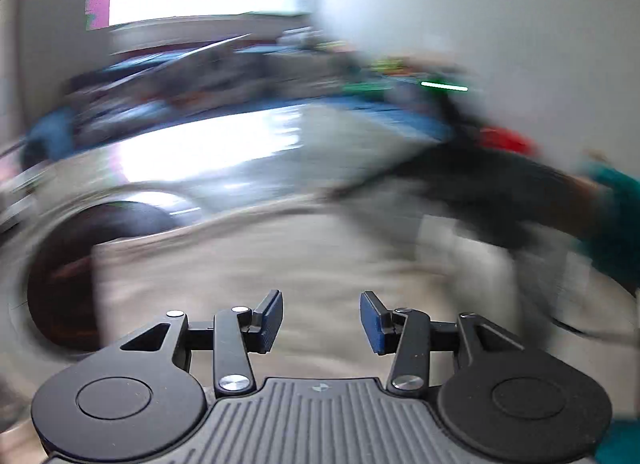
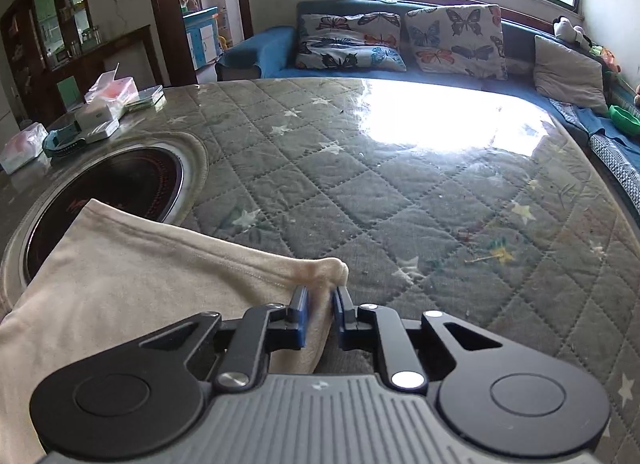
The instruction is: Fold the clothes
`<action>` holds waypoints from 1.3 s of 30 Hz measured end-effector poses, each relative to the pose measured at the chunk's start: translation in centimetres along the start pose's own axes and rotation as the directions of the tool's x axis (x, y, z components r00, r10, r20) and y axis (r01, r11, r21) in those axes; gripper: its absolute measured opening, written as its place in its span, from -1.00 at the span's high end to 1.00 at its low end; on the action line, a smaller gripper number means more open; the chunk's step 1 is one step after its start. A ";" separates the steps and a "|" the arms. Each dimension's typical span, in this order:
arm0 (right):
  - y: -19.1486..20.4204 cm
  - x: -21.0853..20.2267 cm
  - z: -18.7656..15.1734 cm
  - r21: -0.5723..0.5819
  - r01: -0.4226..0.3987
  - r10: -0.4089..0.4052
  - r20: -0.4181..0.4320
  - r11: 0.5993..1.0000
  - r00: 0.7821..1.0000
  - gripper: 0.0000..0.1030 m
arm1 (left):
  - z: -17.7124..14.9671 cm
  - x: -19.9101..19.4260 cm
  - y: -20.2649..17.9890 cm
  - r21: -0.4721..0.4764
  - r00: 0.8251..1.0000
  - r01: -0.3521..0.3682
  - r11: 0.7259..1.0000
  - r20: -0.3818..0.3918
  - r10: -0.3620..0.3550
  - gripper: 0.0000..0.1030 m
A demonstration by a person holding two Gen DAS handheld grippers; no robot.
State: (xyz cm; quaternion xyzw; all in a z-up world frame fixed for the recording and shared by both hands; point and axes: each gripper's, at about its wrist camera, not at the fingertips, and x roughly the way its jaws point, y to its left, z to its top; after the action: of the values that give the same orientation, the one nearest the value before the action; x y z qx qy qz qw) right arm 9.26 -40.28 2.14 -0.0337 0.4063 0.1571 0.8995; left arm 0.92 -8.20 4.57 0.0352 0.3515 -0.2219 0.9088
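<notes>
While a hemmed corner of the beige garment [image 2: 120, 264] is pinched between the nearly closed fingers of the right gripper [image 2: 320, 318], the left gripper [image 1: 322, 322] is held released above blurred cloth, so folding is judged barely begun, quilted table [image 2: 400, 184] beyond.

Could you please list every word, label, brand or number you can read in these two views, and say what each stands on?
No text can be read in either view.
Round black cooktop set in the table: reddish marks, too small and partly hidden by the beige garment.
White boxes at the table's far left: no readable print.
Right gripper and left gripper: a small pale emblem on each body, no letters.
The left wrist view is motion-blurred.
</notes>
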 end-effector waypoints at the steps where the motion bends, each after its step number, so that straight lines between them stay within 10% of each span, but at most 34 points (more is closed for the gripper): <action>1: 0.0 0.1 0.0 0.001 0.000 0.000 0.000 1.000 1.000 0.84 | 0.4 0.8 1.4 -0.034 0.998 -0.064 0.997 -0.023 0.063 0.10; 7: 0.2 0.7 0.8 -0.012 0.009 -0.009 0.005 1.000 1.000 0.88 | 1.3 4.1 7.1 -0.110 0.956 -0.282 0.953 -0.117 0.269 0.10; 19: 0.9 2.5 2.7 -0.036 0.029 -0.028 0.022 0.999 0.999 0.90 | 4.1 8.0 9.9 -0.093 0.928 -0.357 0.929 -0.151 0.341 0.15; 23: 0.9 3.2 3.3 -0.041 0.032 -0.031 0.027 0.999 0.999 0.91 | 4.4 8.8 9.8 -0.044 0.928 -0.360 0.932 -0.119 0.353 0.79; 27: 0.9 3.9 4.1 -0.052 0.051 -0.049 0.039 0.997 0.998 0.92 | 5.2 9.7 10.2 -0.003 0.906 -0.417 0.909 -0.083 0.415 0.93; 39: 1.5 3.4 4.8 -0.122 0.083 -0.075 0.066 0.989 0.995 0.73 | 4.9 5.8 12.4 -0.089 0.899 -0.438 0.895 -0.060 0.434 0.62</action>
State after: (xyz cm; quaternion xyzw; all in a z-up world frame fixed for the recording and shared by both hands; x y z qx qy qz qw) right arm 14.36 -37.11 2.91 -0.1013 0.3661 0.1473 0.9132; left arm 13.06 -0.36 3.31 0.0719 0.3627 0.0057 0.9291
